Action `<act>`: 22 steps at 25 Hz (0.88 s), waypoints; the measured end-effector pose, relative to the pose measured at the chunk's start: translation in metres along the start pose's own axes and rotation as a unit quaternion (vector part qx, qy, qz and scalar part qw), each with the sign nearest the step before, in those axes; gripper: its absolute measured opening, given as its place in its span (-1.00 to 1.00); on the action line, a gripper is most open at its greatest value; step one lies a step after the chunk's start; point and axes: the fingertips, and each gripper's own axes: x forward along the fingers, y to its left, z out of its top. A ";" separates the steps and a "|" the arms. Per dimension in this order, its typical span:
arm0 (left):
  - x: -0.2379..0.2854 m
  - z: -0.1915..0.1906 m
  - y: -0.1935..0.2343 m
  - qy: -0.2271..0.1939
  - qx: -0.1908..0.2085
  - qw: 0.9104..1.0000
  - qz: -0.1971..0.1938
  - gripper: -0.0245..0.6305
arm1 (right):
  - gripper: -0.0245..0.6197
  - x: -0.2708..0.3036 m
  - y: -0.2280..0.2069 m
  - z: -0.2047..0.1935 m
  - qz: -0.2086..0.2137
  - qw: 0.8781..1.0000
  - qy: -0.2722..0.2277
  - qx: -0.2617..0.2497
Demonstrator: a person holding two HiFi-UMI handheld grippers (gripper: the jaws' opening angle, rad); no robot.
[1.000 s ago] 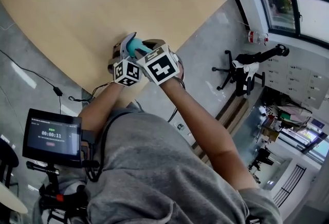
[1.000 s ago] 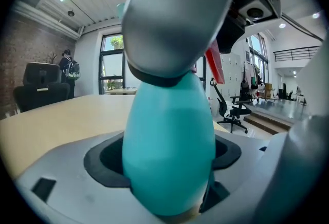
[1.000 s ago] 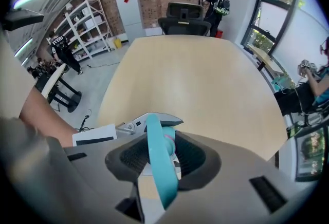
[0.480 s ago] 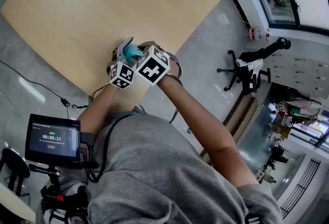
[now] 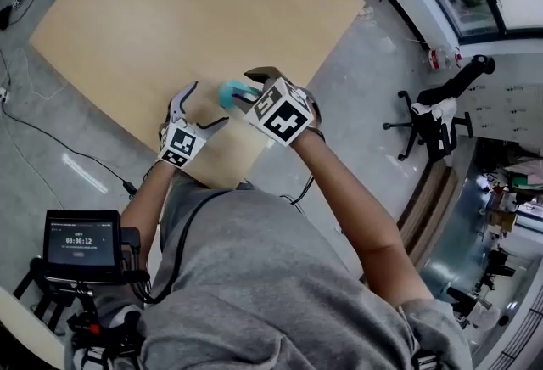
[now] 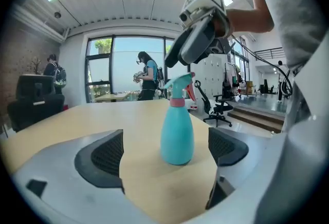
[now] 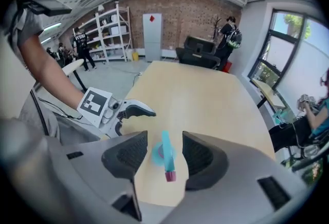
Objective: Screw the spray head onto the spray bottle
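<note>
A person stands over a pale wooden table [image 5: 170,12], a hand-held gripper in each hand. The teal spray bottle [image 6: 177,135] stands upright on the table near its close edge. The spray head [image 6: 180,84] already sits on top, its pink collar [image 6: 177,102] down against the bottle's neck.

The left gripper [image 6: 164,151] points at the bottle from the side. Its jaws have just been opening and now stand wide, with the bottle a little beyond the pads and untouched. The right gripper [image 7: 164,141] hangs above, pointing steeply down. Its jaws have also just been opening, and the spray head shows in the gap without either pad pressing on it.

The job looks finished or very nearly so: the head is on and neither gripper is holding anything. What may remain is a last tightening.

The thread is hidden under the collar, so how tight it sits cannot be judged. From the head view the right gripper covers part of the bottle.
</note>
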 end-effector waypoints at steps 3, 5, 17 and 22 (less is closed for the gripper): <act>-0.060 0.031 0.012 -0.017 -0.005 0.999 0.051 0.62 | -0.32 -0.051 -0.001 0.013 -0.028 0.997 -0.069 0.027; -0.104 0.065 0.014 -0.045 -0.018 0.995 0.091 0.61 | -0.32 -0.095 0.004 0.026 -0.047 0.988 -0.142 0.046; -0.264 0.267 -0.022 -0.181 0.012 0.969 0.167 -0.91 | -0.91 -0.305 0.052 0.060 -0.106 0.865 -0.486 0.060; -0.327 0.322 -0.030 -0.187 0.012 0.971 0.151 -0.91 | -0.91 -0.365 0.095 0.083 -0.120 0.844 -0.520 0.046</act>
